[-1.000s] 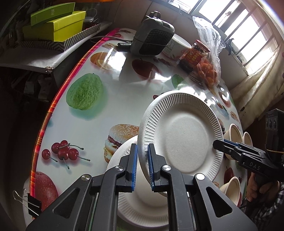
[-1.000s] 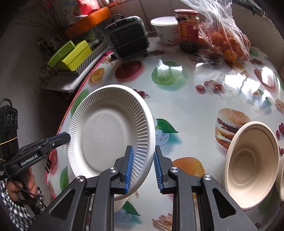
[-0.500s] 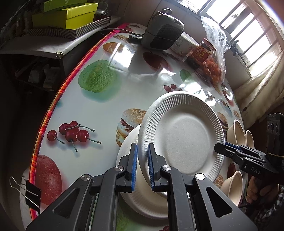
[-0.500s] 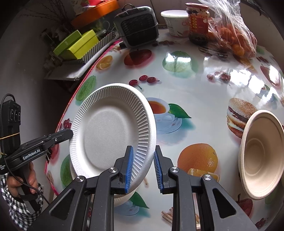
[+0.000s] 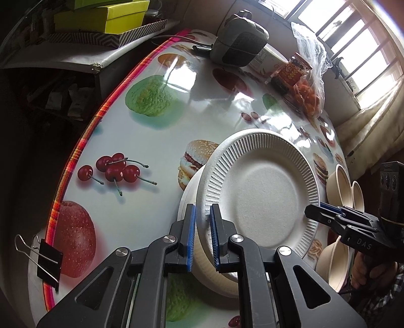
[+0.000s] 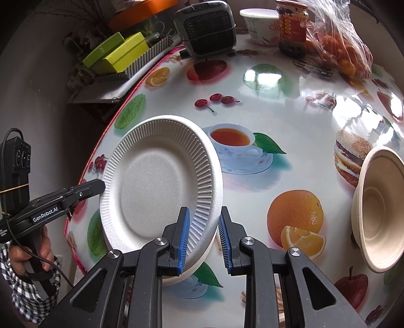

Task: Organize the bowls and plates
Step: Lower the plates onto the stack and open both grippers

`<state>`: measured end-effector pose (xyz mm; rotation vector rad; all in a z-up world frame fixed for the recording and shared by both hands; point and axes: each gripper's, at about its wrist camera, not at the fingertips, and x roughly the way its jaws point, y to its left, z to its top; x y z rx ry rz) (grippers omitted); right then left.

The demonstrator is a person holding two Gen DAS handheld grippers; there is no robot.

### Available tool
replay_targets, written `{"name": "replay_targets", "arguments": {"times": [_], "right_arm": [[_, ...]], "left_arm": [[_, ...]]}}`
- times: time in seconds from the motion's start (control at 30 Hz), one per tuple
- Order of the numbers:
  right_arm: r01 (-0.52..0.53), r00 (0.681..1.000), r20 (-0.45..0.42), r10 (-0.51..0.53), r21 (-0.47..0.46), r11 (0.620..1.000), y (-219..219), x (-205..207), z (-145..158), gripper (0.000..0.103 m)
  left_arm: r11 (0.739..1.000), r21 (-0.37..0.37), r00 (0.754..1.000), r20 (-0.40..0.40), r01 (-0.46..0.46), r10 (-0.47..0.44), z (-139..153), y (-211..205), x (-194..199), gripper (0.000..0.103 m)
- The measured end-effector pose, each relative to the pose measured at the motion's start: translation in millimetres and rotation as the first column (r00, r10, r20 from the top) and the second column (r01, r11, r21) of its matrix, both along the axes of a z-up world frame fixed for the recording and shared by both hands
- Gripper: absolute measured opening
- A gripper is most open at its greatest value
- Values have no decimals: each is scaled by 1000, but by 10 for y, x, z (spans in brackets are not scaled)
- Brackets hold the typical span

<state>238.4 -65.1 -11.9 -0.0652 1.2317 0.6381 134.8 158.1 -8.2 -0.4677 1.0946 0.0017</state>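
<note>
A white ribbed paper plate (image 5: 260, 194) (image 6: 156, 186) is held tilted just above another white plate (image 5: 192, 204) (image 6: 202, 260) on the fruit-print table. My left gripper (image 5: 202, 237) is shut on the plate's near rim. My right gripper (image 6: 203, 239) straddles the opposite rim with its jaws apart, open; it shows in the left wrist view (image 5: 318, 213). Beige bowls (image 5: 341, 184) stand at the right edge of the left view, and one large beige bowl (image 6: 378, 209) at the right of the right view.
A grey heater (image 6: 207, 25), a white tub (image 6: 262, 25), a red-label jar (image 6: 293, 27) and a bag of oranges (image 6: 346, 48) stand at the far side. Green boxes (image 5: 101, 15) sit on a shelf beyond the table edge. A binder clip (image 5: 48, 260) grips the cloth's edge.
Both grippers have carried the plate lower and nearer the plate beneath it. My right gripper's jaws have opened wider around the rim.
</note>
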Motion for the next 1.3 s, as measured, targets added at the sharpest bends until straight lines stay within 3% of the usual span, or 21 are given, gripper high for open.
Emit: {"name": "replay_targets", "arguments": {"times": [1.3], "right_arm": [[-13, 999, -30, 12, -28, 1000, 48, -37, -150, 24]], "left_arm": [[1000, 7, 1000, -31, 1, 0, -58, -18, -126, 12]]}}
